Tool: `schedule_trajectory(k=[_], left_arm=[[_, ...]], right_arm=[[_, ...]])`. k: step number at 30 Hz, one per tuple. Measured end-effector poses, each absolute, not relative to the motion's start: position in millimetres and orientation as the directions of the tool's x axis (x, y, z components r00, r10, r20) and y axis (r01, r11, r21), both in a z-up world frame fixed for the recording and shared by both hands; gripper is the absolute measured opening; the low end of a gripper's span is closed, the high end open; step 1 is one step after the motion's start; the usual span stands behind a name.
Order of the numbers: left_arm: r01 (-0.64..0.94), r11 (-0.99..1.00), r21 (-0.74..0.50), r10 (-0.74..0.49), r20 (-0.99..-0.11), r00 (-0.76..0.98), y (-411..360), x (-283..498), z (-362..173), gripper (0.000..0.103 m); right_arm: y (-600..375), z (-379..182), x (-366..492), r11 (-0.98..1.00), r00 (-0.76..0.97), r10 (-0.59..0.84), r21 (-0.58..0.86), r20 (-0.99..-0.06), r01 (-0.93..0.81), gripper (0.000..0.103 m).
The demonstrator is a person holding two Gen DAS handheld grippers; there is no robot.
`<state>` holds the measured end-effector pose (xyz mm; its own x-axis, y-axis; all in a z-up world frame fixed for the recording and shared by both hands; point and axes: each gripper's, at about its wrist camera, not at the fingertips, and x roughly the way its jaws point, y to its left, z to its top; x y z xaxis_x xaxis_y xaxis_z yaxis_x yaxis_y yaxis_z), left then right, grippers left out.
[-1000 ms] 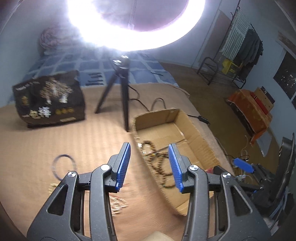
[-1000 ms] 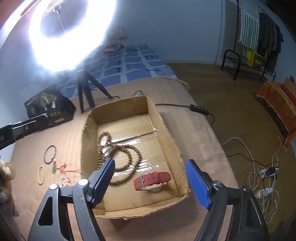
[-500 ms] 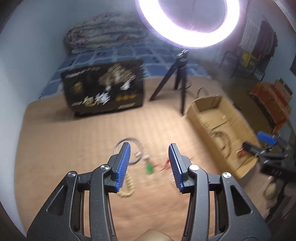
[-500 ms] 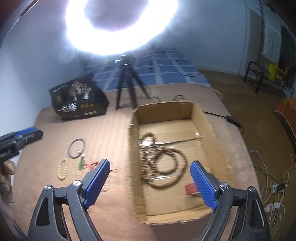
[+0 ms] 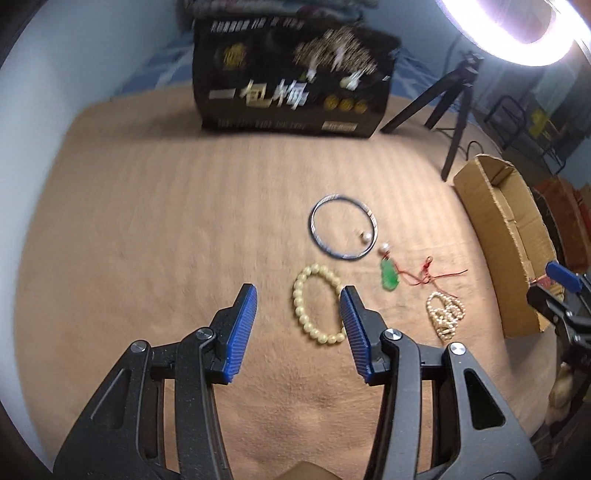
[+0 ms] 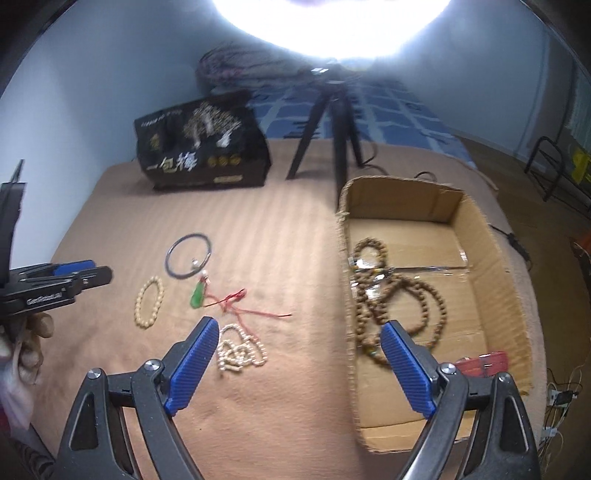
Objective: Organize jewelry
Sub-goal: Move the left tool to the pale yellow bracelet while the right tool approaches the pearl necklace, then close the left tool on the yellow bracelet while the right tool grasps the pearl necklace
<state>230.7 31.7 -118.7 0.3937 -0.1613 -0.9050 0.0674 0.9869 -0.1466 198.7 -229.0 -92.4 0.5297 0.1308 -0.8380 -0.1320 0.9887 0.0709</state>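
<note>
Loose jewellery lies on the tan cover: a cream bead bracelet, a dark bangle, a green pendant on red cord and a heap of small pearls. My left gripper hangs open just above the cream bracelet, whose right side hides behind the right finger. My right gripper stands wide open and empty over the cover, between the pearl heap and the cardboard box. A brown bead necklace and a red watch strap lie in the box.
A black printed bag stands at the back of the cover. The tripod of a bright ring light stands just behind the box. A hand holds the left gripper at the left edge. Cables trail on the floor at right.
My left gripper swung left from the box to the loose jewellery and sank toward the cream bracelet. The right gripper drifted left, from above the box to its left wall, its jaws a little wider.
</note>
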Motion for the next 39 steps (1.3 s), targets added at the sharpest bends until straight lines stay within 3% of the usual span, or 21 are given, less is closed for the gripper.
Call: schedule_trajectory(k=[3, 5, 9, 13, 25, 36, 39], left_arm=[[0.032, 0.983, -0.18, -0.18, -0.917, 0.356, 37, 233, -135, 0.042], [-0.005, 0.975, -0.224, -0.211, -0.923, 0.321, 42, 235, -149, 0.027], [-0.044, 0.963, -0.267, -0.243, -0.923, 0.299, 46, 238, -162, 0.023], [-0.045, 0.957, -0.287, -0.262, -0.919, 0.294, 43, 241, -168, 0.018], [-0.017, 0.965, -0.261, -0.244, -0.923, 0.296, 31, 250, -179, 0.007], [-0.001, 0.972, -0.237, -0.224, -0.919, 0.323, 25, 254, -181, 0.006], [-0.001, 0.971, -0.237, -0.224, -0.918, 0.328, 25, 255, -182, 0.005]], right_arm=[[-218, -99, 201, 0.983, 0.505, 0.152, 0.079, -0.849, -0.163, 0.09], [-212, -104, 203, 0.98, 0.488, 0.165, 0.087, -0.857, -0.178, 0.088], [-200, -122, 211, 0.973, 0.426, 0.191, 0.114, -0.885, -0.198, 0.076], [-190, -134, 215, 0.967, 0.379, 0.208, 0.131, -0.902, -0.218, 0.073], [-167, -170, 229, 0.966, 0.299, 0.143, 0.067, -0.943, -0.251, 0.072], [-162, -188, 242, 0.964, 0.281, 0.087, 0.01, -0.956, -0.267, 0.075], [-162, -187, 242, 0.961, 0.279, 0.086, 0.006, -0.956, -0.276, 0.063]])
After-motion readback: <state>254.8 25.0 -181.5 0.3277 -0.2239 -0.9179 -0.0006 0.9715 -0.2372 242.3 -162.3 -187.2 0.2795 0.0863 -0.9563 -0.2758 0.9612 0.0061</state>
